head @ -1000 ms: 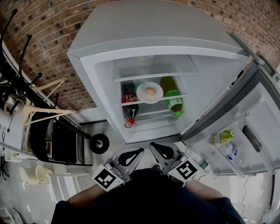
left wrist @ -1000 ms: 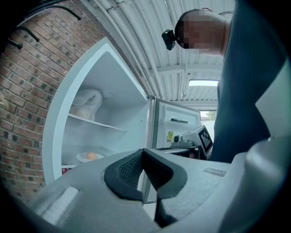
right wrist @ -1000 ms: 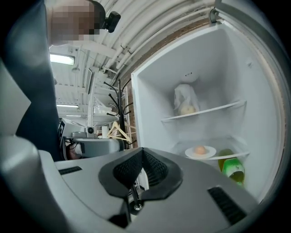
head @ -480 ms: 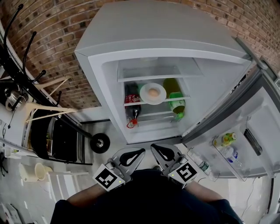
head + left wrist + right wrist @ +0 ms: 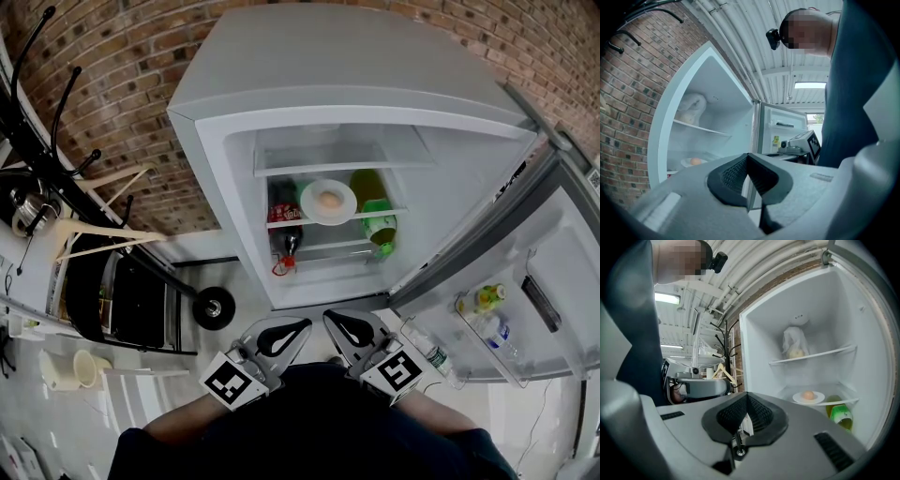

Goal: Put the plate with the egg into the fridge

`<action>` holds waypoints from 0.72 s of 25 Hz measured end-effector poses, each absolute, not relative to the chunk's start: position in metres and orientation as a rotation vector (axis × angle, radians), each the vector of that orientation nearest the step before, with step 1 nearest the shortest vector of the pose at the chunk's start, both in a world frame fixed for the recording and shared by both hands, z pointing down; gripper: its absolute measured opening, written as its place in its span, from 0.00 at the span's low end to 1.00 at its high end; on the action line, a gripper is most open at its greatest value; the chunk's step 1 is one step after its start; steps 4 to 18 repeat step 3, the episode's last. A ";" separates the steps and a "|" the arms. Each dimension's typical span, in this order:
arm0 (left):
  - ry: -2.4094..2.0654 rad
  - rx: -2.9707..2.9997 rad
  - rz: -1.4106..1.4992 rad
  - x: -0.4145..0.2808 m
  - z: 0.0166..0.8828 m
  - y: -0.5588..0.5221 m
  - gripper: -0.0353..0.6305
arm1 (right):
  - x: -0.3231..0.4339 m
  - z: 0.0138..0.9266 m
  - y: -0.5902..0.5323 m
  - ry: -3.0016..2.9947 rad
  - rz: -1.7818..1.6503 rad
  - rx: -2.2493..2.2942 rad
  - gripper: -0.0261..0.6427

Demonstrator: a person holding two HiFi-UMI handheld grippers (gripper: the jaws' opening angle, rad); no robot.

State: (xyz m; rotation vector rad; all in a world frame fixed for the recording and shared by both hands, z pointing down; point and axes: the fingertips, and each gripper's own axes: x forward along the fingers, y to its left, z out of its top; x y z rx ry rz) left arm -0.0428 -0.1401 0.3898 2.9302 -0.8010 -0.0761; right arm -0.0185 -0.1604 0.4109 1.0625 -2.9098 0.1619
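Observation:
The white plate (image 5: 328, 201) with a brown egg (image 5: 328, 199) on it rests on the middle shelf of the open fridge (image 5: 225, 169). The plate (image 5: 808, 398) and its egg (image 5: 808, 394) also show in the right gripper view, and faintly as the plate (image 5: 693, 162) in the left gripper view. My left gripper (image 5: 287, 336) and right gripper (image 5: 349, 327) are held close to my body, well below the fridge opening. Both are shut with nothing between their pads. The left gripper (image 5: 748, 176) and right gripper (image 5: 746, 415) tips meet in their own views.
A dark cola bottle (image 5: 284, 230) stands left of the plate, green bottles (image 5: 377, 223) to its right. The fridge door (image 5: 525, 272) swings open on the right with bottles (image 5: 483, 295) in its rack. A coat stand and hangers (image 5: 84, 225) are at the left by the brick wall.
The view has shifted slightly, so the fridge sits a little further right in the frame. Both grippers stay shut in the same place near my body.

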 end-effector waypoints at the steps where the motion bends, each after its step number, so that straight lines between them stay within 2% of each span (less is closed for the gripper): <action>1: -0.802 2.934 -0.078 -0.043 0.390 -0.140 0.05 | -0.018 0.411 -0.160 -2.910 0.166 1.064 0.06; 18: -0.803 2.942 -0.084 -0.043 0.389 -0.139 0.06 | -0.018 0.412 -0.159 -2.912 0.174 1.066 0.06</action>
